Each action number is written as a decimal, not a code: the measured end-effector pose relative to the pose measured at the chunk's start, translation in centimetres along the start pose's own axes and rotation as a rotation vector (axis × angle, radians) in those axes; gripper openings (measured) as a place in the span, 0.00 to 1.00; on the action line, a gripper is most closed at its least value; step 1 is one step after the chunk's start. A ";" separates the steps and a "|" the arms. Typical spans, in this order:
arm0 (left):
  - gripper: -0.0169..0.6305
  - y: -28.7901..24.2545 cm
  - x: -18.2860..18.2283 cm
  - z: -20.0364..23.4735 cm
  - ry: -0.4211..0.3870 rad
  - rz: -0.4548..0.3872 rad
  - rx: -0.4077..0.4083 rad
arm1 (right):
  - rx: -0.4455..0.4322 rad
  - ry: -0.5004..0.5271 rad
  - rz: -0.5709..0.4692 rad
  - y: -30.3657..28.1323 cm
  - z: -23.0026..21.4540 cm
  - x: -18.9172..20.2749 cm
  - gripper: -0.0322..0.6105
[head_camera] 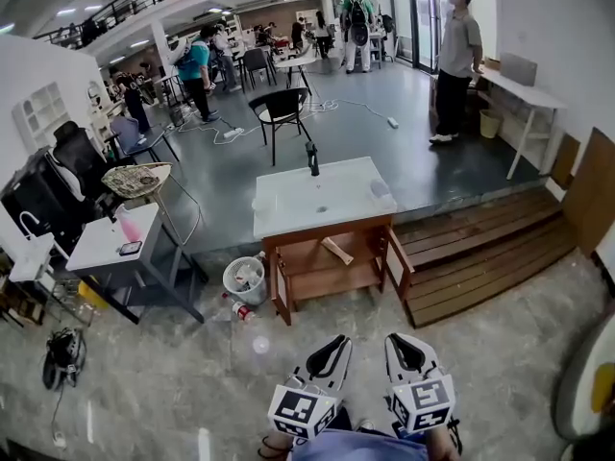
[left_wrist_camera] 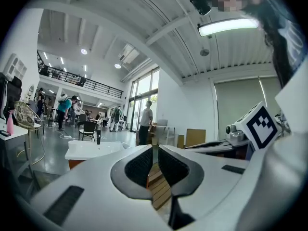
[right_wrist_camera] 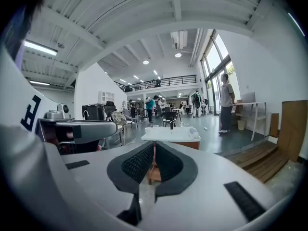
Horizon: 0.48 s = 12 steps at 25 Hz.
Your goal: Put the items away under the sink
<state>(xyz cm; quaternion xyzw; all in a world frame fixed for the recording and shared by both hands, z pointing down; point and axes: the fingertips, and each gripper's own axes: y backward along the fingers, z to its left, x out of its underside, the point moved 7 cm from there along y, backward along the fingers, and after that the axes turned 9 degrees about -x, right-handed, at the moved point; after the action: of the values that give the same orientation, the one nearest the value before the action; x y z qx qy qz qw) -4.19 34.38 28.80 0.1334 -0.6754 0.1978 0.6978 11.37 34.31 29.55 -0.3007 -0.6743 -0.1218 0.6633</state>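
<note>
Both grippers are sitting low in front of the person in the head view, well short of everything else. The left gripper (head_camera: 336,342) (left_wrist_camera: 153,148) is keeping its jaws squeezed down to a thin slit and isn't holding a thing. The right gripper (head_camera: 397,340) (right_wrist_camera: 154,146) is doing the same: jaws practically together, nothing between them.

Out ahead, the sink cabinet (head_camera: 332,257) is standing with both doors swinging open under its white sink top (head_camera: 288,205), and a black faucet (head_camera: 312,158) is sticking up at the back edge. A light wooden piece (head_camera: 336,250) is lying slanted on the shelf inside.

The loose stuff is hanging out on the floor to the cabinet's left. A white bin (head_camera: 245,279) with things in it (can't make out what) is sitting just beside the left door. A small red-and-white container (head_camera: 238,309) is lying on its side near the bin.

Wooden steps (head_camera: 480,248) are running off to the cabinet's right.
</note>
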 end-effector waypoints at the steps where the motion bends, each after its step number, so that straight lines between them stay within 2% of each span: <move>1: 0.08 0.0 0.0 -0.1 0.002 0.004 0.001 | -0.002 -0.003 0.003 0.0 0.0 0.1 0.09; 12: 0.08 -2.7 1.1 0.2 -0.003 0.047 0.003 | -0.008 -0.036 0.036 -1.7 -2.1 1.0 0.09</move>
<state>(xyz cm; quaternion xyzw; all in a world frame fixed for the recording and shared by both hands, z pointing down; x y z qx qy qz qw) -3.13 31.95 30.10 0.1188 -0.6790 0.2148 0.6919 12.22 32.04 31.06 -0.3175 -0.6801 -0.1073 0.6521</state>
